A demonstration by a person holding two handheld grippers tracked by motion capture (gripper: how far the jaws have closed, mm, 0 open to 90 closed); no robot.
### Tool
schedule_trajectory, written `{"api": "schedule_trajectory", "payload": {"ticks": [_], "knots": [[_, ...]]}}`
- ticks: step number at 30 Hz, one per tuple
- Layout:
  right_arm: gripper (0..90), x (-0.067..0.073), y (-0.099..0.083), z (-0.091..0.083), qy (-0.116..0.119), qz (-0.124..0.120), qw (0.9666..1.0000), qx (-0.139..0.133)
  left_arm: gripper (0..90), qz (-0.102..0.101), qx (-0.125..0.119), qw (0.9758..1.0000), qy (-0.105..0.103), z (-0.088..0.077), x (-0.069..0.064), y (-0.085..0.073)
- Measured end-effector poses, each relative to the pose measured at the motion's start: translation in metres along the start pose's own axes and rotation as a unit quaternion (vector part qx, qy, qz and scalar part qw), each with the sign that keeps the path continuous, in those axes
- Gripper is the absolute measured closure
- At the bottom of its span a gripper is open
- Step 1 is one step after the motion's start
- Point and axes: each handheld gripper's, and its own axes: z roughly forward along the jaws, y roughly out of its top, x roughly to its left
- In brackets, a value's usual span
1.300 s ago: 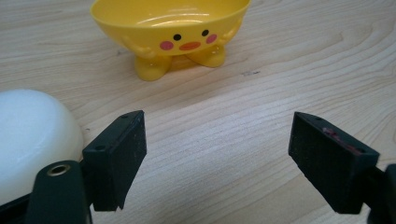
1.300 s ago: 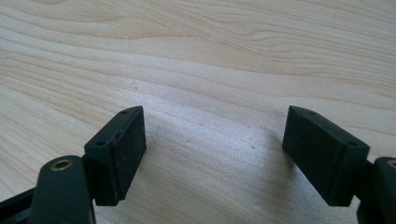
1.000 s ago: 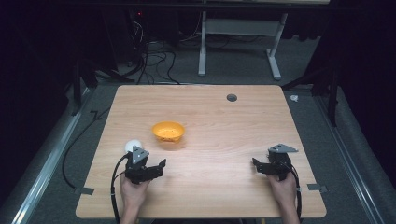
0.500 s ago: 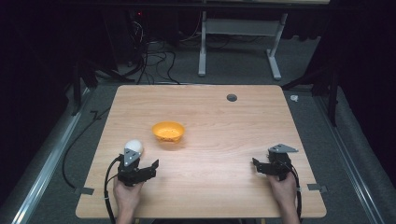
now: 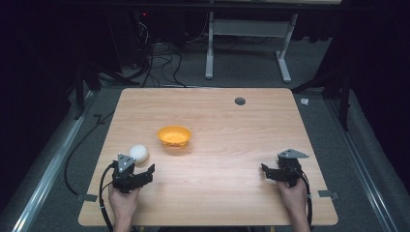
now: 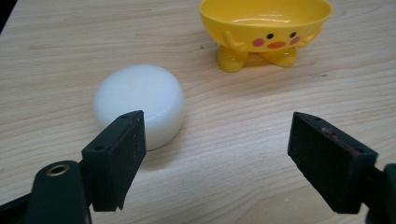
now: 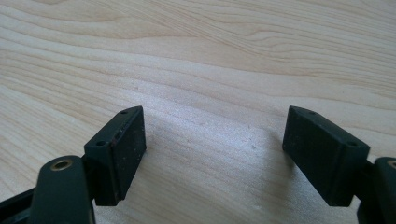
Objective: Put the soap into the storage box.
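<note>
A yellow chick-faced bowl (image 5: 174,137) (image 6: 265,29) stands on little feet left of the table's middle. A white round puck-like object (image 5: 138,153) (image 6: 139,103) lies on the wood to its front left. My left gripper (image 5: 140,175) (image 6: 224,158) is open just behind the white object, whose right side sits before the left jaw. My right gripper (image 5: 269,172) (image 7: 219,154) rests open near the front right of the table, with bare wood between its jaws.
The wooden table (image 5: 227,193) has a dark round hole (image 5: 240,101) at the back right. Cables and a white desk frame (image 5: 246,43) lie on the floor beyond it. Tape tabs mark the front corners.
My left gripper has drawn back towards the front-left edge, away from the bowl and the white object. The right gripper has stayed put.
</note>
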Motion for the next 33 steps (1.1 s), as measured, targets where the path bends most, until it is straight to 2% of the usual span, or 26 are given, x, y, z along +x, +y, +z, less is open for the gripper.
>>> {"api": "schedule_trajectory", "payload": {"ticks": [4,8,9,17,33], "knots": [[22.3,0.000,0.000,0.000,0.000,0.001,1.0000,0.000,20.1,0.001,0.004,0.9999,0.013,0.001,0.005,0.001],[22.3,0.000,0.000,0.000,0.000,0.000,1.0000,0.000,19.7,0.002,0.009,0.9998,0.016,0.003,0.009,0.003],[22.3,0.000,0.000,0.000,-0.001,0.000,1.0000,0.000,19.5,0.008,0.017,0.9996,0.020,0.004,0.012,0.005],[22.3,0.000,0.000,0.000,-0.001,0.000,1.0000,0.000,18.1,0.014,0.035,0.9988,0.033,0.015,0.022,0.012],[22.3,0.000,0.000,0.000,-0.001,0.000,1.0000,0.000,16.9,0.005,0.061,0.9973,0.041,0.041,0.036,0.023]]}}
